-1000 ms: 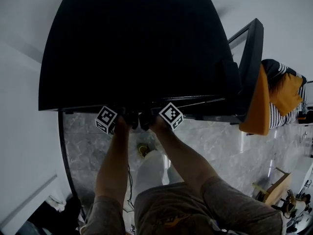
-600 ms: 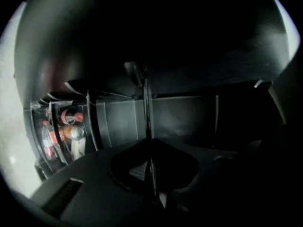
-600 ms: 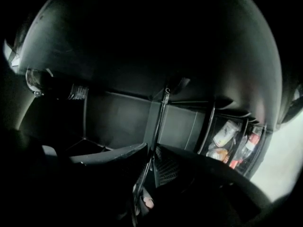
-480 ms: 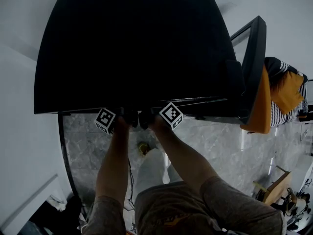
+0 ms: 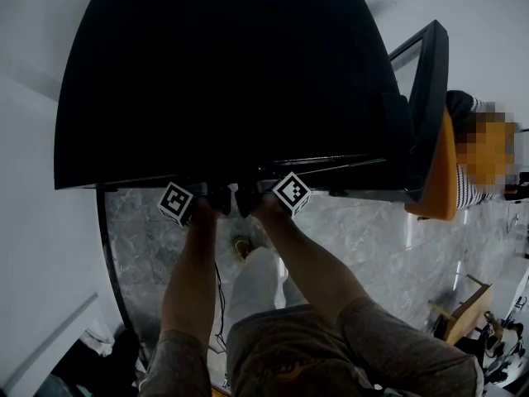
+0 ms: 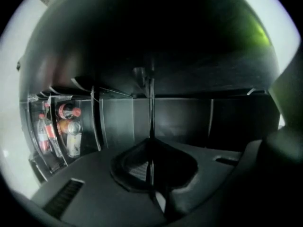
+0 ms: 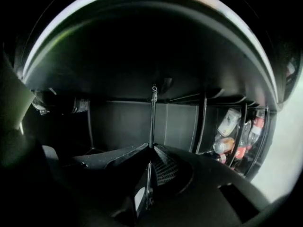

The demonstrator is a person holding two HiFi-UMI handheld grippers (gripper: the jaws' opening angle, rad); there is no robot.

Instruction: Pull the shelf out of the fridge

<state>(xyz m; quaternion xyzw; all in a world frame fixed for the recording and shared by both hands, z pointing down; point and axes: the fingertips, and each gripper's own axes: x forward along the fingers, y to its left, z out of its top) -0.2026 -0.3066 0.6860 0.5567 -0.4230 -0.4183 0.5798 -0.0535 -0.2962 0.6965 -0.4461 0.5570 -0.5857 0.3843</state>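
Black fridge (image 5: 231,81) seen from above, left gripper (image 6: 151,162) and right gripper (image 7: 150,167) close together at its near front edge, both pairs of jaws closing narrowly onto the thin shelf (image 7: 152,119) edge inside the fridge, bottles (image 6: 68,129) racked off to one side.

Left claw (image 6: 151,150) and right claw (image 7: 150,150), earlier wide, are closing around the shelf (image 7: 152,119) edge.

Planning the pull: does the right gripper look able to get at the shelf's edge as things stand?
Probably yes. The right gripper is right at the shelf, its jaws closing on that thin edge, and nothing else stands between them.
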